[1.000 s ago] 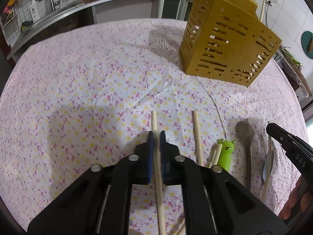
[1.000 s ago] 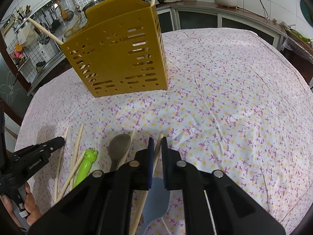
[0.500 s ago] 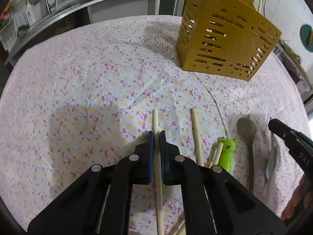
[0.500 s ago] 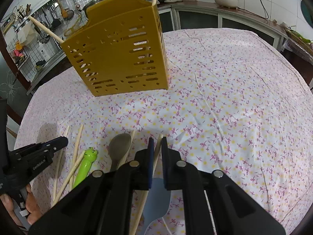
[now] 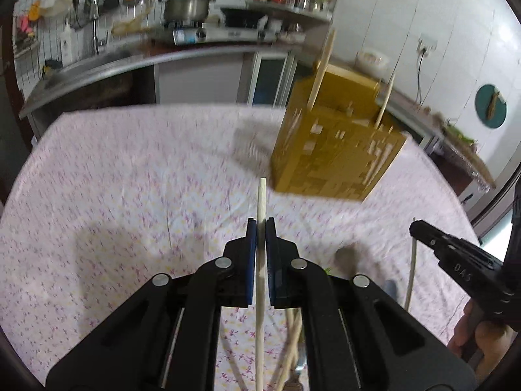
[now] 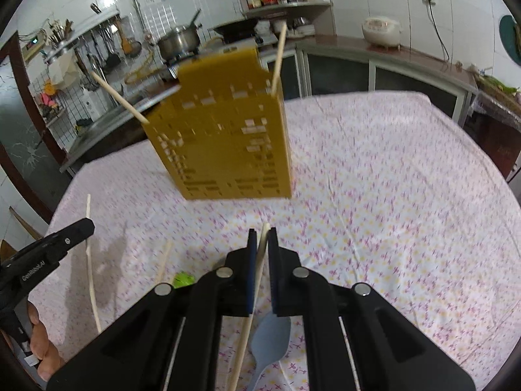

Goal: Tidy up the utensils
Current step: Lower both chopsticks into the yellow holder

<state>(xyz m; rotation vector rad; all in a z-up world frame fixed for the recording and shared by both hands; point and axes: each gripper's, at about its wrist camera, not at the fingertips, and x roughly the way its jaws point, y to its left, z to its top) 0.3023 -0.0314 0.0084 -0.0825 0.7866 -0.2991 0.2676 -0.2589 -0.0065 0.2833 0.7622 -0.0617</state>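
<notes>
My left gripper (image 5: 260, 224) is shut on a wooden chopstick (image 5: 261, 195) and holds it lifted, tip toward the yellow slotted utensil holder (image 5: 335, 153). The holder stands on the flowered tablecloth with two chopsticks sticking out of it. My right gripper (image 6: 261, 236) is shut on another chopstick (image 6: 250, 312), also lifted, facing the holder (image 6: 224, 143). Each gripper shows in the other's view: the right one (image 5: 456, 257), the left one (image 6: 49, 254). A green frog-shaped piece (image 6: 182, 278), a grey spoon (image 5: 346, 255), a blue spoon (image 6: 270, 332) and loose chopsticks (image 6: 164, 260) lie on the cloth below.
The table is covered by a white cloth with pink and yellow flowers (image 6: 390, 195). A kitchen counter with a pot (image 6: 179, 40), shelves and a rice cooker (image 6: 381, 31) runs behind the table.
Both grippers have risen and tilted up with their chopsticks, which have left the cloth. The view now looks level at the holder and the kitchen behind it.
</notes>
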